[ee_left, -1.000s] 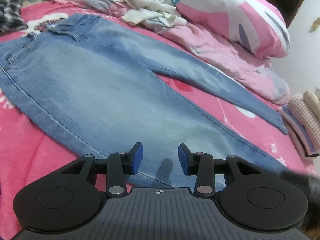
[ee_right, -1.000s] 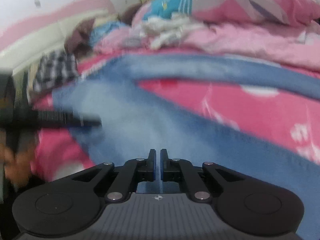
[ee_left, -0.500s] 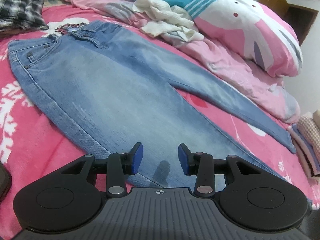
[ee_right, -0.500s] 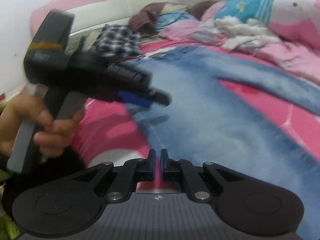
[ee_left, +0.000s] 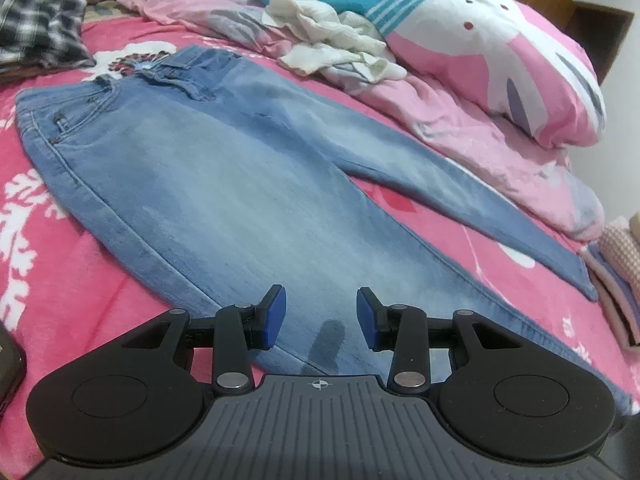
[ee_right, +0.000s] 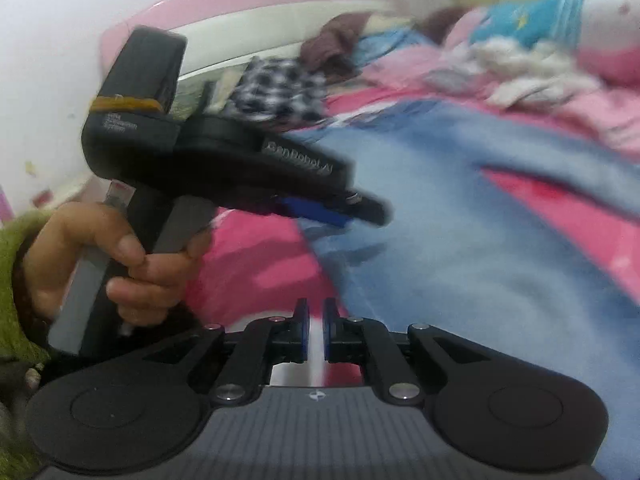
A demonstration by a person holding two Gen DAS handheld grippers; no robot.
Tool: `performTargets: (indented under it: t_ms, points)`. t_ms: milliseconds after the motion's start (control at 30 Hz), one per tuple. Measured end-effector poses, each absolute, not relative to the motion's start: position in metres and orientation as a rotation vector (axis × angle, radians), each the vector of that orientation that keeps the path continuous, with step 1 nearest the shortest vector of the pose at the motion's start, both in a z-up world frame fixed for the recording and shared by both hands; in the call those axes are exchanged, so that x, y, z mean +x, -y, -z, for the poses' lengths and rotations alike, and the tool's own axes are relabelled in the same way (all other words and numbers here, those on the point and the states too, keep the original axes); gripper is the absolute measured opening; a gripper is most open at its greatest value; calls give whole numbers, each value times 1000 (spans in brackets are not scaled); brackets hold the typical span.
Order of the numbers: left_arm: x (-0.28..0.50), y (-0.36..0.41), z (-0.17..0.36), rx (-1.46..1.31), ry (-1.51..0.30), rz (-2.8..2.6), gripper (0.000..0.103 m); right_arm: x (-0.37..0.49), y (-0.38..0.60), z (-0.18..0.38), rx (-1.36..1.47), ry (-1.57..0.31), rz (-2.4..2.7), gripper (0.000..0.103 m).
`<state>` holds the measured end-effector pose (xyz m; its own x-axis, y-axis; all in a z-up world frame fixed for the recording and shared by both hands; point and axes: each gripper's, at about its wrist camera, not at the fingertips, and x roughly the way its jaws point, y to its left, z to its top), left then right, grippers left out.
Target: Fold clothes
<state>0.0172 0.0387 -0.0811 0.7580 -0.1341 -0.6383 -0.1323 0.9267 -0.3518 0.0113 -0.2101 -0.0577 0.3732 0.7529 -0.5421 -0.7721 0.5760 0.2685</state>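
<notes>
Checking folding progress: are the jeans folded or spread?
Spread: the jeans lie flat on the bed, both legs apart, full length, no fold.

Black left gripper [ee_right: 340, 210] with blue pads, white lettering, an amber band; hand [ee_right: 108, 264] in a green knitted sleeve [ee_right: 10, 280]

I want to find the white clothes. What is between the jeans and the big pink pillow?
In the left wrist view, a crumpled white garment and a rumpled pink blanket lie between the jeans and the pillow.
</notes>
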Motion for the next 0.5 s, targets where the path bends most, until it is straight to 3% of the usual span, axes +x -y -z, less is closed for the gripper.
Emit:
performTargets:
  t_ms: [167,300,500]
  points:
    - [16,-30,81,-344,-725,26,40,42,277,76,239,-747,-692,8]
    - [18,-22,83,-309,-753,62,42,0,285,91,299,-771,-855,8]
    - [20,-15,85,-270,-766,72,44,1,320,78,413,-691,-773,8]
